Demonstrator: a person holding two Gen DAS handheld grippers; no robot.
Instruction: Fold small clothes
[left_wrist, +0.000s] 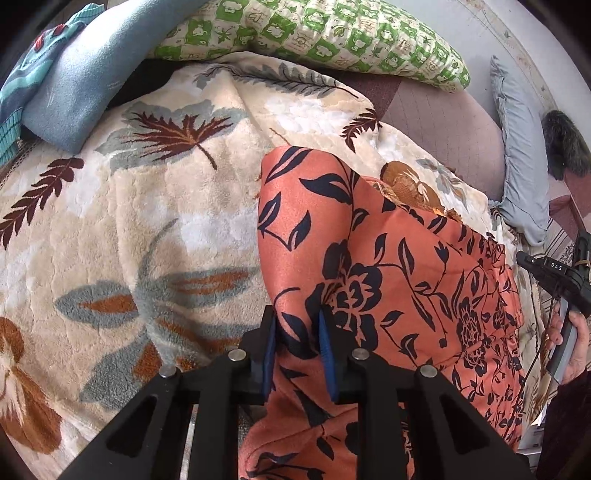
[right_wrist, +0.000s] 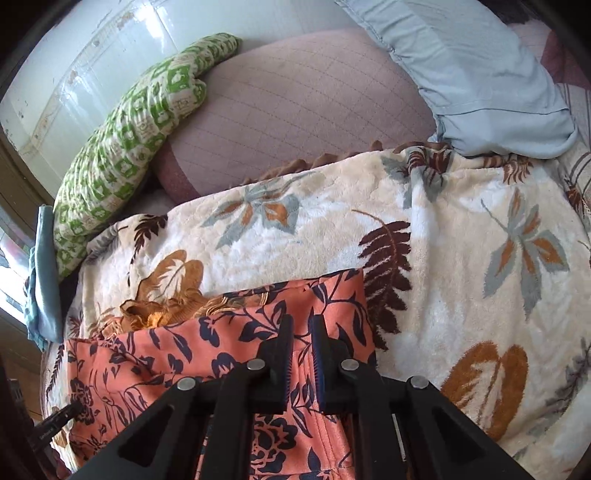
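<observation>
Both claws pinching orange floral garment on bed

Left claw (left_wrist: 297, 325) angled steeply down, blue pads (left_wrist: 269, 347) nearly together with a fold of the orange floral garment (left_wrist: 388, 258) bunched between them; fabric raised into a ridge running toward 12 o'clock from the tips. Right claw (right_wrist: 301, 332) also tilted down, jaws pressed close on the same garment near its 3 o'clock edge, cloth passing between the pads. In left wrist view the right claw body (left_wrist: 554, 273) shows at 3 o'clock, a hand (left_wrist: 576, 347) wrapped on its grip. In right wrist view a bit of the other tool shows at 8 o'clock.

Garment lies on a cream fleece blanket (right_wrist: 461, 258) with leaf print, spread over the bed. A mustard-brown knitted piece (right_wrist: 159, 306) sits just beyond the garment at 10 o'clock, touching it. Green-and-white patterned pillow (right_wrist: 122, 155) at 10 o'clock, pinkish quilted cushion (right_wrist: 314, 103) at 12, pale blue pillow (right_wrist: 480, 74) at 1 o'clock. Blue cloth (left_wrist: 74, 81) at 10 o'clock in left view. Pale wall (right_wrist: 92, 48) behind bed
</observation>
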